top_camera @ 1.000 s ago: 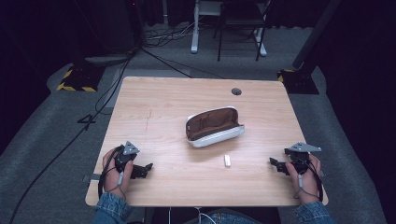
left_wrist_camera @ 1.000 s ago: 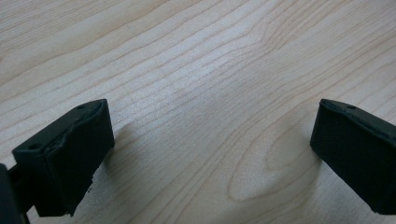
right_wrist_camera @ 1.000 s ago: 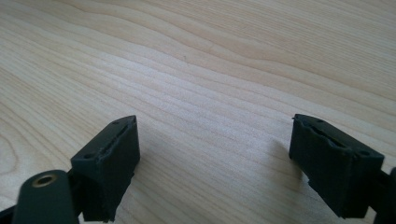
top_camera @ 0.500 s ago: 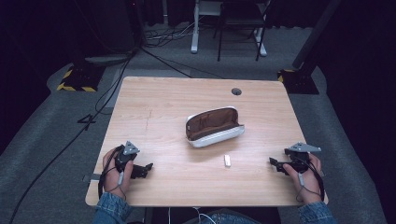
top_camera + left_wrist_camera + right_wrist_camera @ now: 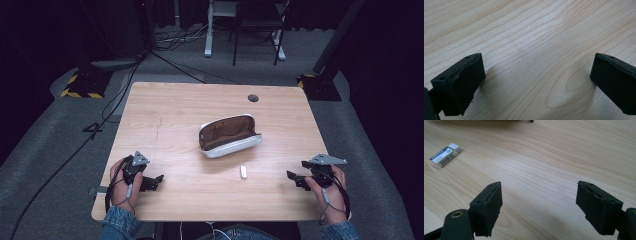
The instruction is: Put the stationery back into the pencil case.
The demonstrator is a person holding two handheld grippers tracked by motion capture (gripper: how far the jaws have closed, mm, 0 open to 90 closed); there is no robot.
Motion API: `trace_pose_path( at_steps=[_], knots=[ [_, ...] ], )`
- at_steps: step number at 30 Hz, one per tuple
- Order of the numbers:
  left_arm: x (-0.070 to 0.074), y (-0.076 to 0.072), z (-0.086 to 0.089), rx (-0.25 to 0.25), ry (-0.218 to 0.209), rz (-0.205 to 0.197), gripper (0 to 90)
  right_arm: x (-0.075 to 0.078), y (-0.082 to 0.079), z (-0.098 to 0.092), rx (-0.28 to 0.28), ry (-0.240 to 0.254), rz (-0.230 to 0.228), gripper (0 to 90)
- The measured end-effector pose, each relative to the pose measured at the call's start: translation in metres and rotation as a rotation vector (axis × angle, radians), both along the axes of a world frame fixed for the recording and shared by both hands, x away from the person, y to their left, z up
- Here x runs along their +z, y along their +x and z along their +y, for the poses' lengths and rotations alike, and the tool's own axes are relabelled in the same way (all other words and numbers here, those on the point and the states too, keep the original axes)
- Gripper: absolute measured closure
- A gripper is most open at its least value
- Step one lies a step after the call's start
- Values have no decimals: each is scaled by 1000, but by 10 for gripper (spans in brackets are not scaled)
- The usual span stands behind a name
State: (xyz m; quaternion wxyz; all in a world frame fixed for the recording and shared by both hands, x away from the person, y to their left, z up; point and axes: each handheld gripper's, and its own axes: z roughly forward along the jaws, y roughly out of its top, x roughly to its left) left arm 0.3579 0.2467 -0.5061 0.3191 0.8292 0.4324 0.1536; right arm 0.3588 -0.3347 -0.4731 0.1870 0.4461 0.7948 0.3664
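An open white pencil case (image 5: 229, 135) with a brown lining lies near the middle of the wooden table (image 5: 180, 105). A small white eraser (image 5: 243, 172) in a printed sleeve rests just in front of it; in the right gripper view the eraser (image 5: 446, 154) sits at the upper left. My left gripper (image 5: 156, 180) rests near the front left edge, open, with bare wood between its jaws (image 5: 537, 75). My right gripper (image 5: 293, 178) sits near the front right edge, open and empty (image 5: 539, 202), to the right of the eraser.
A round cable hole (image 5: 253, 98) sits near the table's far edge. Beyond the table are a chair (image 5: 257, 25), floor cables (image 5: 180, 37) and stand bases with yellow-black tape (image 5: 80, 85).
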Motion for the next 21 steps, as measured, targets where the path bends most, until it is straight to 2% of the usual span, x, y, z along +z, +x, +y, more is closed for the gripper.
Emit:
trace_pose_path(
  at_steps=[3, 11, 21],
  knots=[
    [0, 0, 0, 0, 0, 0, 1, 5, -3, 7, 12, -1, -6, 207],
    [0, -1, 0, -3, 6, 0, 5, 12, -3, 29, 96, 20, -15, 229],
    [0, -7, 0, -7, 4, -7, 5, 18, 6, 62, 198, 33, -30, 191]
  ],
)
